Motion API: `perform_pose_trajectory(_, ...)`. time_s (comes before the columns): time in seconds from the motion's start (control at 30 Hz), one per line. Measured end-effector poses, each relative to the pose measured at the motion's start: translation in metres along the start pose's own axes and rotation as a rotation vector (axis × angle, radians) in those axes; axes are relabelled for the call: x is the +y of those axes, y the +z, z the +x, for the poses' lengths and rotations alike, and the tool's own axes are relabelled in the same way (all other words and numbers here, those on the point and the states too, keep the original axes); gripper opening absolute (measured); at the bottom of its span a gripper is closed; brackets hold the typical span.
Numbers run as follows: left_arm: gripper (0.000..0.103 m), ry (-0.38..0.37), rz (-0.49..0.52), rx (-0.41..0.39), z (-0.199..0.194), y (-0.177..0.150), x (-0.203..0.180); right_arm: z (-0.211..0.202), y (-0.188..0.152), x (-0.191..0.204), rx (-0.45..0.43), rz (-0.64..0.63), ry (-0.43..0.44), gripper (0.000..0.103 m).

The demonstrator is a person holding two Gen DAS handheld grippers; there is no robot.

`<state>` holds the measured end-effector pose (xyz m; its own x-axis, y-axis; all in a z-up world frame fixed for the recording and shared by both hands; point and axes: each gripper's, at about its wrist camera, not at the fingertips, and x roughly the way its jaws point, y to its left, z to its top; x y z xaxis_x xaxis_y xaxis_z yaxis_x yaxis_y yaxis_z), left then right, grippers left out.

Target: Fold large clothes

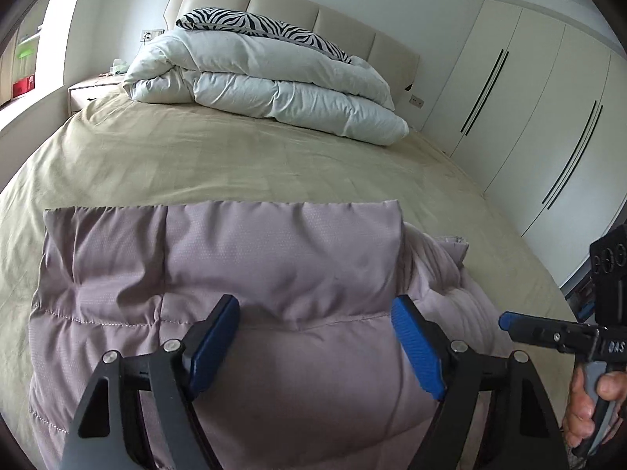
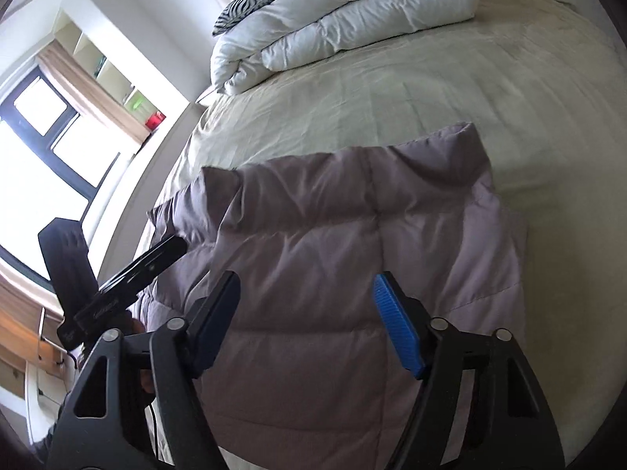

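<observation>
A mauve quilted puffer jacket (image 1: pixel 254 274) lies folded on the bed near its front edge; it also fills the middle of the right wrist view (image 2: pixel 352 243). My left gripper (image 1: pixel 317 313) is open and empty, its blue pads spread just above the jacket. My right gripper (image 2: pixel 307 290) is open and empty above the jacket too. The right gripper shows at the right edge of the left wrist view (image 1: pixel 505 321), beside the jacket. The left gripper shows at the left of the right wrist view (image 2: pixel 176 244), at the jacket's left side.
The bed has a beige sheet (image 1: pixel 235 156). A folded white duvet (image 1: pixel 274 82) and a zebra pillow (image 1: pixel 258 25) lie at the headboard. White wardrobe doors (image 1: pixel 529 117) stand to the right. A window (image 2: pixel 39 149) and shelves are to the left.
</observation>
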<state>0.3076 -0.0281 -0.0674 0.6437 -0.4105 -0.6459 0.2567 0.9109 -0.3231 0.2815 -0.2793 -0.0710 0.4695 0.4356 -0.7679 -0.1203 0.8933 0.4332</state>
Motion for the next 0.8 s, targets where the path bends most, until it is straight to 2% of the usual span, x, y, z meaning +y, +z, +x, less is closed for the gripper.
perform_pose_trajectory(0.03, 0.08, 0.025, 0.006, -0.002, 0.006, 0.001, 0.004, 0.008, -0.002, 0.015, 0.02, -0.039, -0.015, 0.052)
perform_pose_trajectory(0.13, 0.08, 0.073, -0.005, 0.032, 0.028, 0.004, 0.019, 0.039, -0.006, 0.038, 0.049, -0.111, -0.105, 0.052)
perform_pose_trajectory(0.27, 0.084, 0.112, -0.013, 0.057, 0.047, 0.005, 0.033, 0.077, 0.001, 0.037, 0.077, -0.116, -0.186, 0.051)
perform_pose_trajectory(0.43, 0.087, 0.136, -0.047, 0.104, 0.072, 0.011, 0.047, 0.103, 0.013, 0.032, 0.09, -0.124, -0.253, 0.05)
perform_pose_trajectory(0.63, 0.09, 0.133, -0.057, 0.112, 0.087, 0.008, 0.053, 0.117, 0.009, 0.008, 0.034, -0.084, -0.207, 0.05)
perform_pose_trajectory(0.8, 0.091, 0.131, -0.061, 0.113, 0.092, 0.003, 0.055, 0.116, 0.003, 0.002, 0.012, -0.097, -0.189, 0.05)
